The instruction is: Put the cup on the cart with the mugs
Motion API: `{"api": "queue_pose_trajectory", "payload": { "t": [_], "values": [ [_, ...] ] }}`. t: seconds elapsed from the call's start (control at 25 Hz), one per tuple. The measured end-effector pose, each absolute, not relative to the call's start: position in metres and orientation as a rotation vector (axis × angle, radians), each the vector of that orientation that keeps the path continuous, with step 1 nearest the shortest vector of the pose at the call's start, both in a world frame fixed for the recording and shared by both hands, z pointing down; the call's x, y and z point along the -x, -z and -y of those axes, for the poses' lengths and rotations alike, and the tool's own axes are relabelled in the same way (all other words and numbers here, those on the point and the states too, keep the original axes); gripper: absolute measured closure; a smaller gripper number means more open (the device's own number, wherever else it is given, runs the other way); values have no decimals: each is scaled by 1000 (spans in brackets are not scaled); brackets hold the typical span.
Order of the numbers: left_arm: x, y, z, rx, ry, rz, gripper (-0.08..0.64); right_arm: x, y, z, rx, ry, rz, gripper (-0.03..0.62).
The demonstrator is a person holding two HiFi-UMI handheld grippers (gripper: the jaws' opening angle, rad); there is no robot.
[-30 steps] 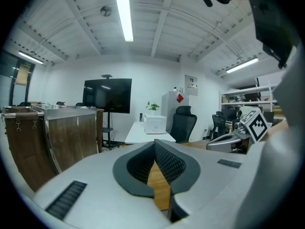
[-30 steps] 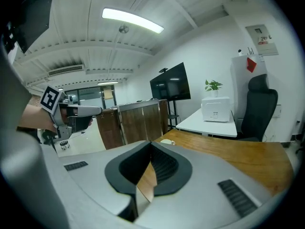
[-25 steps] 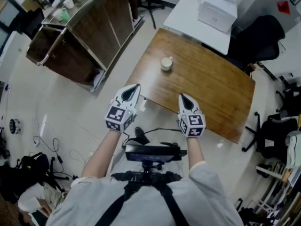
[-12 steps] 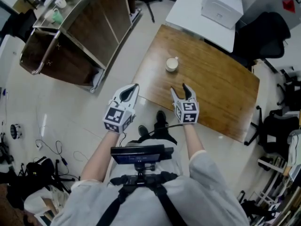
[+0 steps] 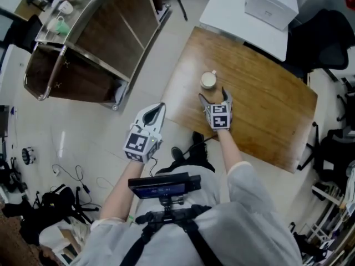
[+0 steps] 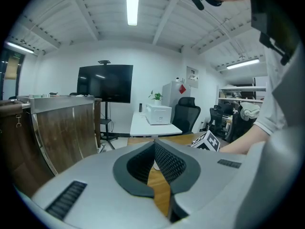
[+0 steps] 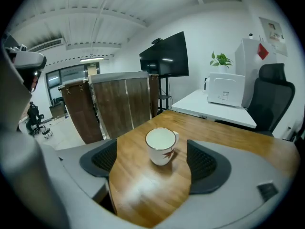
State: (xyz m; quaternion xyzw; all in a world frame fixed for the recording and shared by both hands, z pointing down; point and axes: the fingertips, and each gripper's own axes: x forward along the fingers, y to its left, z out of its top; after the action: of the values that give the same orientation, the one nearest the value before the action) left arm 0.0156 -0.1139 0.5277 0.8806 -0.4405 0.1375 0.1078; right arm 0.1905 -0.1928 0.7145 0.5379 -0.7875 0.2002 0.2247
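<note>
A white cup (image 5: 208, 80) with a small leaf print (image 7: 162, 146) stands upright on the wooden table (image 5: 260, 110). My right gripper (image 5: 213, 95) is over the table just short of the cup. Its jaws have just been opening and stand wide, open (image 7: 153, 162); the cup sits a little ahead, between the fingertips, untouched. My left gripper (image 5: 160, 107) hovers off the table's left edge above the floor, shut and empty (image 6: 154, 145). The wood-and-metal cart (image 5: 83, 54) stands at the upper left with mugs (image 5: 60, 15) on its top.
A white table (image 5: 233, 10) with a white box (image 5: 272, 4) adjoins the wooden table's far side. A black office chair (image 5: 327, 32) sits at the right. Cables and bags (image 5: 61, 198) lie on the floor at the lower left.
My right gripper moved forward over the table towards the cup and its jaws went from shut to wide open. My left gripper shifted a little forward and stayed shut.
</note>
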Motion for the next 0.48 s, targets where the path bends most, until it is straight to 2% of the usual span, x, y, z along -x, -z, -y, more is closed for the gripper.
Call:
{"api": "queue_pose_trajectory", "payload": {
  "t": [0.12, 0.48],
  "values": [
    [-18, -533, 122, -2559, -427, 1301, 555, -190, -728, 213, -1473, -537, 2167, 124],
    [-24, -551, 146, -2555, -447, 1281, 555, -185, -765, 256, -1476, -530, 2142, 123]
  ]
}}
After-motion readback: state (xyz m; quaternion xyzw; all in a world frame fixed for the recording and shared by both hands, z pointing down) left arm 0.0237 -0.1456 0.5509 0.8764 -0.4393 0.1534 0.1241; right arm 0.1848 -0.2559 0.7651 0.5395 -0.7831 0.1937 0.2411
